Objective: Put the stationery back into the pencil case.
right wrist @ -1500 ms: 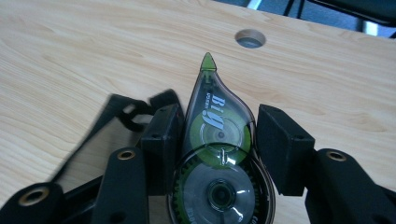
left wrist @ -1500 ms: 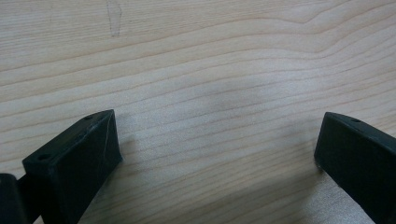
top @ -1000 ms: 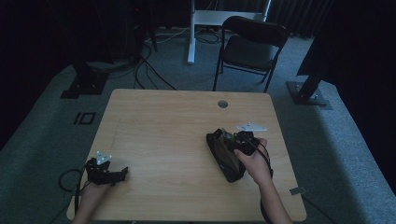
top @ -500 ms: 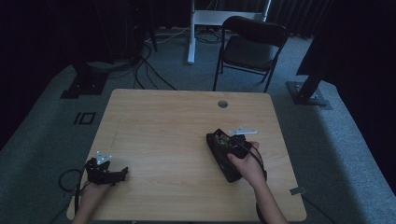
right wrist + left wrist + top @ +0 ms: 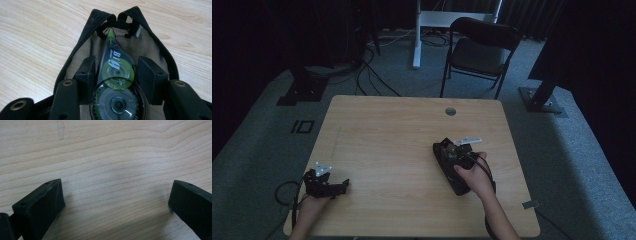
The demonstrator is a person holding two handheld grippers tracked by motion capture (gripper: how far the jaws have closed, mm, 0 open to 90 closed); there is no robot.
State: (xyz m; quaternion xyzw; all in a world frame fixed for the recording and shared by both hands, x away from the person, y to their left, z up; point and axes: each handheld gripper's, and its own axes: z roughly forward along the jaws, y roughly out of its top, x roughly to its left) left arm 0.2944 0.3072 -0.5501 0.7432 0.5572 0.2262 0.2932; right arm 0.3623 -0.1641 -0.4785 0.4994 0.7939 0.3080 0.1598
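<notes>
In the right gripper view my right gripper is shut on a clear and green correction tape dispenser, its green tip pointing away from me. The dispenser sits low inside the mouth of an open black zip pouch with a tan lining. In the high view this pouch lies right of centre on the wooden table, with my right gripper over its far end. My left gripper rests near the front left corner. Its jaws stand wide open over bare wood, as the left gripper view shows.
A round cable hole is set in the table near its far edge. Behind the table stand a black folding chair and a white desk leg. Cables and dark stand bases lie on the carpet at the far left.
My right gripper has moved down and slightly left with the correction tape, further into the pouch mouth. The left gripper has stayed put.
</notes>
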